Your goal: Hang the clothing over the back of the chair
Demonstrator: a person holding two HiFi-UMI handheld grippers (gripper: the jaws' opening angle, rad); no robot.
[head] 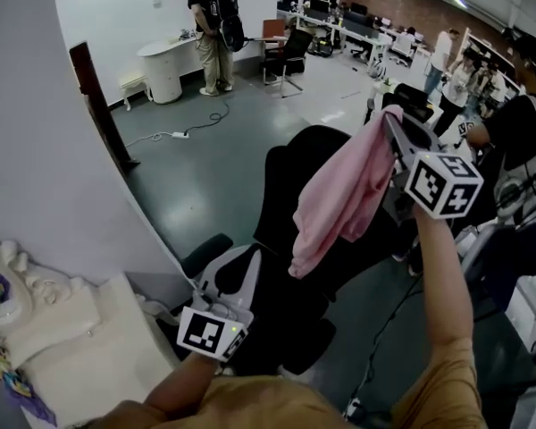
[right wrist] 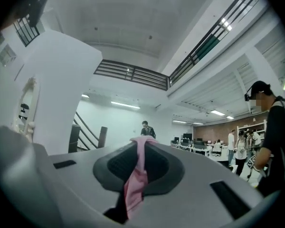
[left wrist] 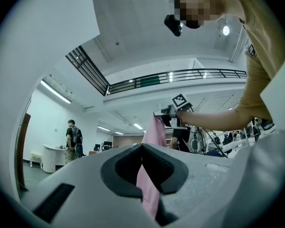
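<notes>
Clothing is in the air here: a pink fabric garment (head: 344, 195) hangs between the two hands above a black office chair (head: 281, 208), not yet resting on it. The right gripper (right wrist: 141, 144) is raised high, its fingers clenched on a bunched fold at the garment's top. The left gripper (left wrist: 143, 152) sits low and close to the person, and its fingers pinch another part of the same cloth, which runs from there up toward the raised hand. Most of the fabric droops in loose folds in front of the chair's backrest (head: 322, 137).

The step in hand looks like carrying the garment across to that backrest. To do it well, the low edge should be lifted until it clears the top of the backrest, since a dragging hem would catch or bunch against it. The hands should spread apart so the cloth opens flat rather than hanging as a rope. It should then be lowered with roughly equal lengths falling on each side, or the heavier side will pull it off. Both grips are best released only once the fabric's weight rests on the top edge.
</notes>
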